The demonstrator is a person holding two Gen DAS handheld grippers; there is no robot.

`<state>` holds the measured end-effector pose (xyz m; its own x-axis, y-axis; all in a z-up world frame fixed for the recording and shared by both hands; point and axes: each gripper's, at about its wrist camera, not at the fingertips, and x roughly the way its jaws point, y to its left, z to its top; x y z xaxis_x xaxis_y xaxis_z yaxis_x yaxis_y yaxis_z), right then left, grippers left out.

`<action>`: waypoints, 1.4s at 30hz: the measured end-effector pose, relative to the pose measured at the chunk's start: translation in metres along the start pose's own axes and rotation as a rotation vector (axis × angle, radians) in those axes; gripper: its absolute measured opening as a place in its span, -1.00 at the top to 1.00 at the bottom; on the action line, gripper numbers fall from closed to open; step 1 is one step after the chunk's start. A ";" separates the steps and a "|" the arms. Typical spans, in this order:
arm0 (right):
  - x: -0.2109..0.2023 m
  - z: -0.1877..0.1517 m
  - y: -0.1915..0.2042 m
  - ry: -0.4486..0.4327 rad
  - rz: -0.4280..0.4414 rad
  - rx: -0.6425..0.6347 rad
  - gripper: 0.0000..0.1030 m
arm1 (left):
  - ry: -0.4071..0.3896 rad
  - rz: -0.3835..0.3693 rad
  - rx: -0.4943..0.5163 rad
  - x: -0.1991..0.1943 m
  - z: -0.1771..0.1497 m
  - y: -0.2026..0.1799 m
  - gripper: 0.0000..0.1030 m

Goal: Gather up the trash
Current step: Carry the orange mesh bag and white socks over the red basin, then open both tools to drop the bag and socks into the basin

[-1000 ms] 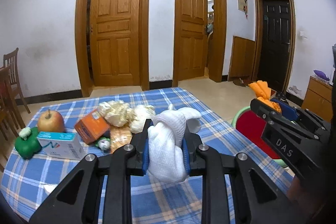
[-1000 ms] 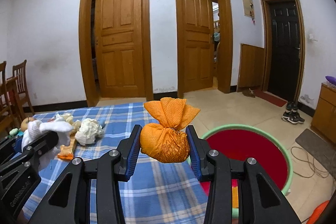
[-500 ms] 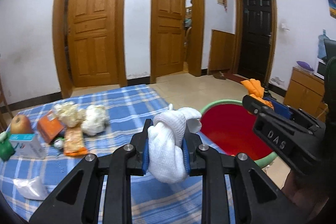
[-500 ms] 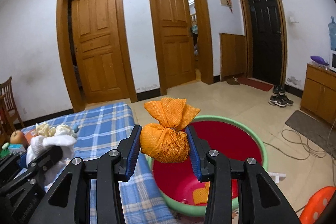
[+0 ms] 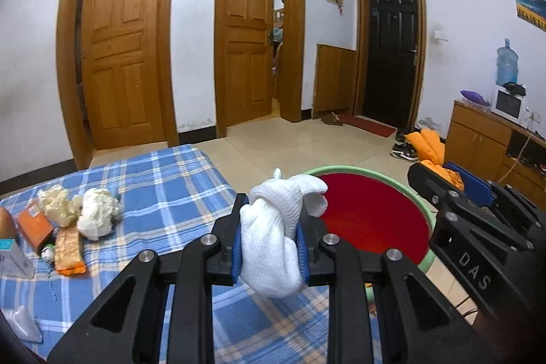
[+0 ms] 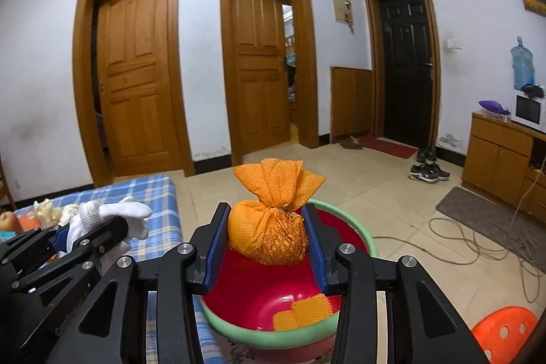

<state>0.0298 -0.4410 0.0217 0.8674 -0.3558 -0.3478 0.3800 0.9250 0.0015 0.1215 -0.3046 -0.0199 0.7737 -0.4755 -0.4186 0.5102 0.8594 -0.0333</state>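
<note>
My left gripper is shut on a knotted white cloth bundle, held over the table's right edge beside the red basin with a green rim. My right gripper is shut on a knotted orange cloth bundle, which hangs over the red basin. An orange piece lies inside the basin. In the right wrist view the left gripper shows at the left with its white bundle. In the left wrist view the right gripper with its orange bundle shows at the right.
On the blue plaid tablecloth lie crumpled white paper wads, an orange box, a snack wrapper and a clear plastic bag. A cable, a doormat, shoes and an orange stool are on the floor.
Both grippers have swung right from over the table toward the basin, each still holding its bundle. The basin now sits under the right gripper and the table items have slid left in view.
</note>
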 end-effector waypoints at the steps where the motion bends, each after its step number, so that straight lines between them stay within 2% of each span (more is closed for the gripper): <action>1: 0.000 0.000 0.000 0.001 -0.002 -0.002 0.16 | -0.003 -0.009 0.008 0.002 0.001 -0.003 0.49; 7: 0.002 0.000 0.002 0.007 -0.008 -0.008 0.16 | -0.027 -0.041 0.034 0.015 0.008 -0.010 0.49; 12: 0.014 0.001 0.000 0.039 -0.016 0.037 0.16 | 0.001 -0.062 0.041 0.039 0.018 -0.014 0.48; 18: 0.045 0.002 -0.013 0.135 -0.023 0.109 0.16 | 0.043 -0.078 0.026 0.064 0.025 -0.017 0.47; 22: 0.057 0.003 -0.017 0.178 -0.042 0.119 0.16 | 0.105 -0.094 0.049 0.077 0.024 -0.023 0.43; 31: 0.067 0.004 -0.026 0.227 -0.019 0.154 0.12 | 0.127 -0.079 0.054 0.081 0.023 -0.025 0.42; 36: 0.066 0.005 -0.027 0.229 -0.027 0.158 0.09 | 0.133 -0.094 0.059 0.082 0.023 -0.026 0.23; 42: 0.067 0.004 -0.033 0.232 -0.028 0.184 0.03 | 0.156 -0.130 0.006 0.088 0.023 -0.014 0.06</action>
<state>0.0768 -0.4959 0.0021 0.7673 -0.3214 -0.5550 0.4729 0.8680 0.1513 0.1913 -0.3628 -0.0350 0.6337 -0.5474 -0.5466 0.6048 0.7911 -0.0912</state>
